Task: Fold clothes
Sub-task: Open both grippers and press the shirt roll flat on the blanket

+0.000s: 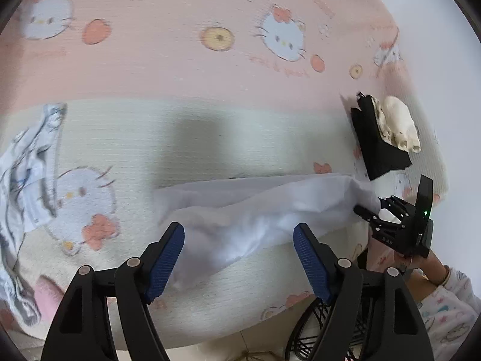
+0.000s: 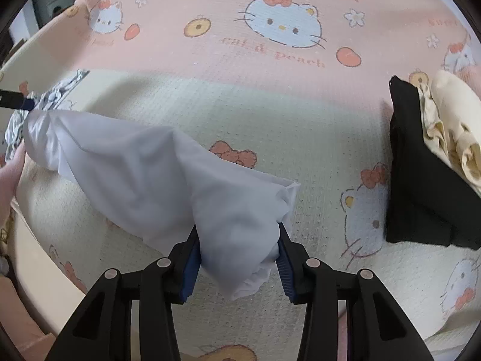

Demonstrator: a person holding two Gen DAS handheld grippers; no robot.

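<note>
A white garment (image 2: 135, 162) lies stretched in a rumpled roll across the bed. My right gripper (image 2: 237, 240) is shut on its near end, with the cloth bunched between the blue pads. In the left wrist view the same white garment (image 1: 255, 207) runs from my left gripper (image 1: 239, 231) to the right gripper (image 1: 368, 210). The left gripper's jaws stand wide open over the cloth's other end, and the pads do not press it. The left gripper (image 2: 18, 102) also shows at the far left edge of the right wrist view.
The bed wears a pink and cream cartoon-cat cover (image 2: 270, 105). A folded black cloth (image 2: 421, 180) with a cream garment (image 2: 451, 126) on it sits at the right. A grey-patterned garment (image 1: 27, 180) lies at the left. A wire basket (image 1: 330, 331) stands below the bed edge.
</note>
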